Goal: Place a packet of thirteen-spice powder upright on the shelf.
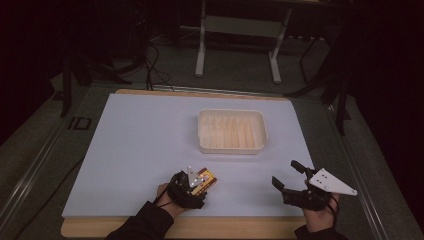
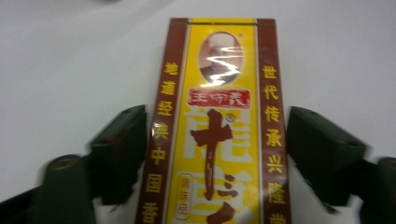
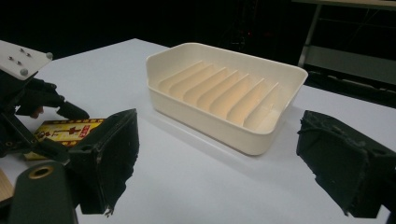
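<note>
While the packet (image 2: 219,135) lies flat on the counter (image 1: 140,150), the left hand-held gripper (image 2: 217,144) straddles it, jaws apart (right hand-held gripper (image 3: 215,168) likewise apart, idle).

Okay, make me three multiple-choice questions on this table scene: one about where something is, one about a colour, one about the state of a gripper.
1. Where does the cream tray sit relative to the packet?
A. Farther from the person
B. Nearer the person
C. Under the packet

2. What colours mark the packet's face?
A. Blue and white
B. Yellow and dark red
C. Green and black

3. How do the right gripper jaws stand?
A. Shut on the tray
B. Clamped on the packet
C. Open, with nothing between them

Answers: 1 A, the high view shows the tray beyond the packet. 2 B, the left gripper view shows it close up. 3 C, bare table lies between the spread jaws.
</note>
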